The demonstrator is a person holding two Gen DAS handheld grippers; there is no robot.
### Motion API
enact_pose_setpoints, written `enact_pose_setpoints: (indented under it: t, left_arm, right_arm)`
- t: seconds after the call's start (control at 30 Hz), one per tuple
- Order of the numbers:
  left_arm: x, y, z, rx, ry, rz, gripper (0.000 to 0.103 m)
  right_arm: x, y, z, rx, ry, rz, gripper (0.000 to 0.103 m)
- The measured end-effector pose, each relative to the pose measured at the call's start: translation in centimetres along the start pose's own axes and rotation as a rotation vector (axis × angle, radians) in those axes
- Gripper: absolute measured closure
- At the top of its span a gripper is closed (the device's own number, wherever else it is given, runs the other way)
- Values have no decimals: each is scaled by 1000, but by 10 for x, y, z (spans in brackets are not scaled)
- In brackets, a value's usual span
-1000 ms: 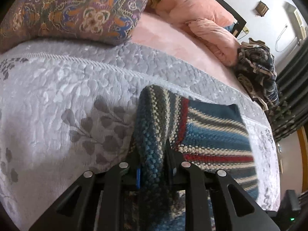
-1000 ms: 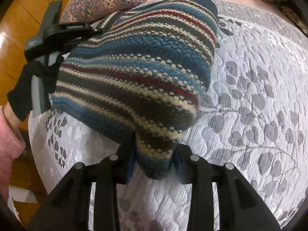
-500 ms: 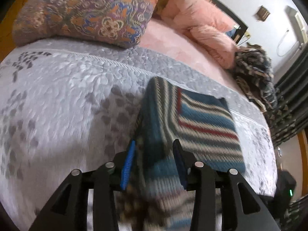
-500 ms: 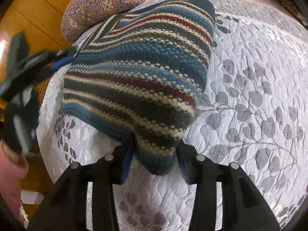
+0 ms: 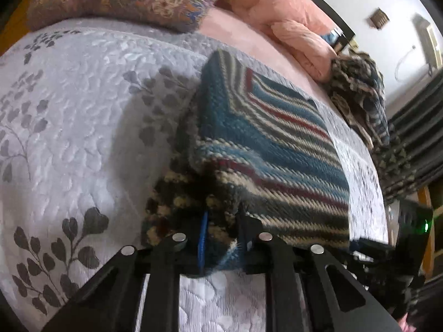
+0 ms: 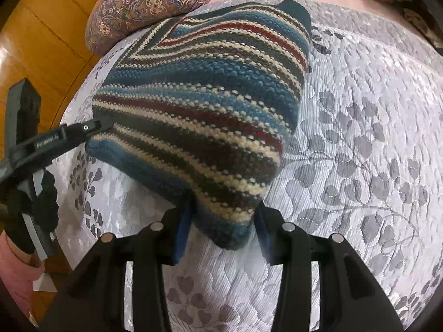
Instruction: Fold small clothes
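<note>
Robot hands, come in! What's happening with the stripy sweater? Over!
Left gripper and right gripper both pinching the stripy sweater. Folded, on grey bedspread. Nothing blocking.

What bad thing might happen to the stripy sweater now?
The left gripper and right gripper each pinch only a corner of the thick stripy sweater, so one corner might slip out and the fold could flop open. In the left wrist view a loose layer bulges out beside the gripper, so the fold may end up lumpy. The grippers sit near the edge of the grey bedspread, so a hard tug might drag the sweater off.
</note>
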State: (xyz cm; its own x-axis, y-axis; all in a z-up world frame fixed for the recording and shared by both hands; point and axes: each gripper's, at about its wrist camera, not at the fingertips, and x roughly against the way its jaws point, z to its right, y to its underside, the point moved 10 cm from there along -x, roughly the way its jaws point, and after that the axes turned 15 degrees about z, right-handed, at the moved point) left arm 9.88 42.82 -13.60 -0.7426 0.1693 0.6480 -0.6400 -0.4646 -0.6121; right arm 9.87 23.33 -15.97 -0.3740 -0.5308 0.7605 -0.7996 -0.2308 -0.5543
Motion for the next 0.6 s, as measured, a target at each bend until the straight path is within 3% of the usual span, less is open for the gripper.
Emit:
enact_pose_setpoints:
  t: [0.17,0.33,0.6]
  left_arm:
    - [10,0,-13,-21,-2,10,88]
    - [-7,11,-17,-121,-41,-11,88]
    - [-11,16,-16,-154,-48,-27,84]
  right_arm:
    - [1,0,-3,5,-9,4,61]
    - [-1,1,-3,9,-3,5,61]
    - [-4,2,-2,10,8,1,61]
